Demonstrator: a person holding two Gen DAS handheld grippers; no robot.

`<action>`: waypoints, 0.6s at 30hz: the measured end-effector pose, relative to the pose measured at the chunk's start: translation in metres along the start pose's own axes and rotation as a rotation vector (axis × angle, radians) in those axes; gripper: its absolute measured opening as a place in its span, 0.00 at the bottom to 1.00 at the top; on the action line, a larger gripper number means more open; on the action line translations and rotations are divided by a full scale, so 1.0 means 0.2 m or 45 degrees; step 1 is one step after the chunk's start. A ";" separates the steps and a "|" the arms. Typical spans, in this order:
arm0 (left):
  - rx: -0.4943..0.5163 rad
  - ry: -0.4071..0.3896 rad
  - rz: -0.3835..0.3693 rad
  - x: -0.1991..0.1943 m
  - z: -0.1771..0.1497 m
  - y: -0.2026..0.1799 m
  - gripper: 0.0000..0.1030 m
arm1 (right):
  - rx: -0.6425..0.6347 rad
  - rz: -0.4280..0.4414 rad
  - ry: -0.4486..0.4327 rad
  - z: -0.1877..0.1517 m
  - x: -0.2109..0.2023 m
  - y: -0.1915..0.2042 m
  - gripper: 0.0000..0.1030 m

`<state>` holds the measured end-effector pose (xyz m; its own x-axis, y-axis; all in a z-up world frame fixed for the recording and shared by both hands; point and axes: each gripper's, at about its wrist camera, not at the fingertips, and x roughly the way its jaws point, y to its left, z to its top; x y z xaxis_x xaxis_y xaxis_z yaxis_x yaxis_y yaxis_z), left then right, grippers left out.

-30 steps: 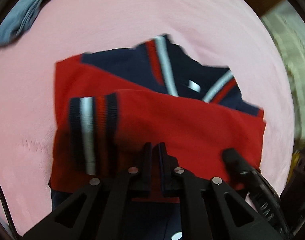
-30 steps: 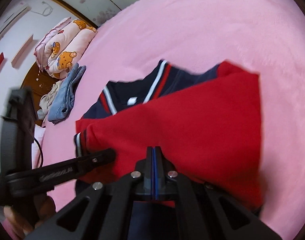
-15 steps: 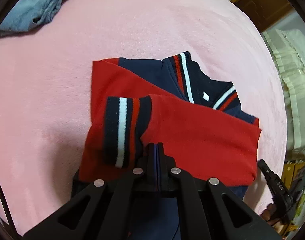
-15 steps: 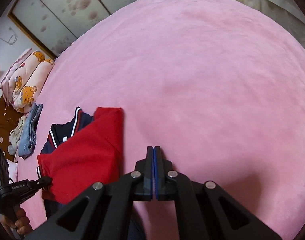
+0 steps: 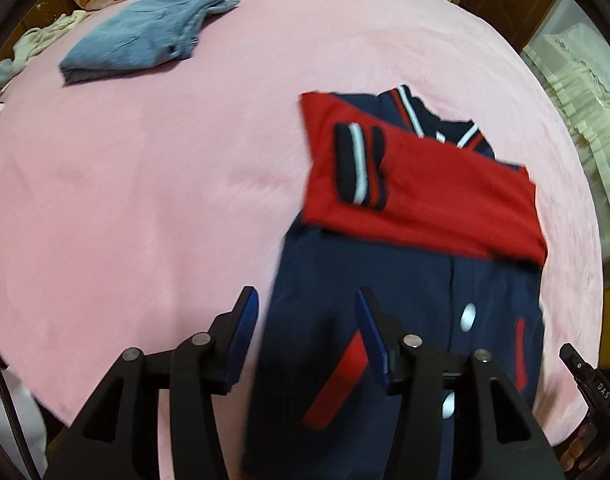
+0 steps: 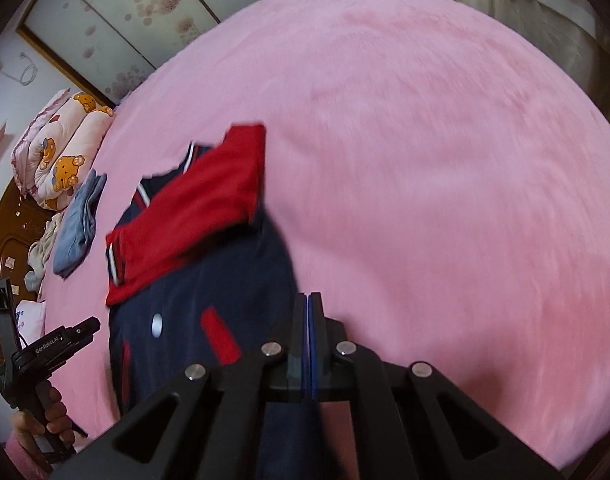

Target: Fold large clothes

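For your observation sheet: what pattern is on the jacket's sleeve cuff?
Navy, white and red stripes on the cuff, clearest in the left wrist view.

The left tool [image 5: 307,332] is opening its jaws after being clamped on the red sleeve [image 5: 425,188] of the navy and red knit jacket [image 5: 385,320]; nothing sits between them now. Both tools have pulled back toward the hem, the right tool [image 6: 309,320] closed over the navy edge, and the jacket's navy lower body is exposed.

Right tool [image 6: 309,312] jaws pressed together, nothing between, over pink bed [image 6: 425,160]. Navy-red jacket [image 6: 201,280] flat, left of tool, red sleeves folded across chest. Left tool [image 6: 87,330] far left, in person's hand [image 6: 45,420]. Folded jeans [image 6: 79,224], bear-print quilt [image 6: 61,148] beyond jacket.
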<state>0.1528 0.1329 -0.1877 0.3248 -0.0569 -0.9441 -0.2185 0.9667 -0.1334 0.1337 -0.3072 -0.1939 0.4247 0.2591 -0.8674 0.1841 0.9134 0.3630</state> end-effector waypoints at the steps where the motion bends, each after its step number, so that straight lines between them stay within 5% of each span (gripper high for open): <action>1: 0.005 -0.002 0.008 -0.03 -0.04 0.03 0.57 | 0.012 0.004 0.010 -0.04 -0.01 0.00 0.01; 4: 0.024 0.009 0.013 -0.10 -0.16 0.09 0.59 | 0.054 0.009 0.032 -0.18 -0.07 -0.01 0.05; 8: 0.030 0.043 0.001 -0.17 -0.31 0.18 0.64 | 0.100 0.014 0.038 -0.34 -0.14 -0.02 0.35; 18: -0.016 0.241 -0.038 -0.08 -0.60 0.34 0.64 | 0.174 -0.049 0.074 -0.60 -0.16 -0.08 0.39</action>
<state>0.0229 0.1702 -0.2180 0.1525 -0.1328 -0.9793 -0.2233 0.9607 -0.1650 0.0108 -0.2923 -0.2136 0.3637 0.2459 -0.8985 0.3203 0.8727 0.3685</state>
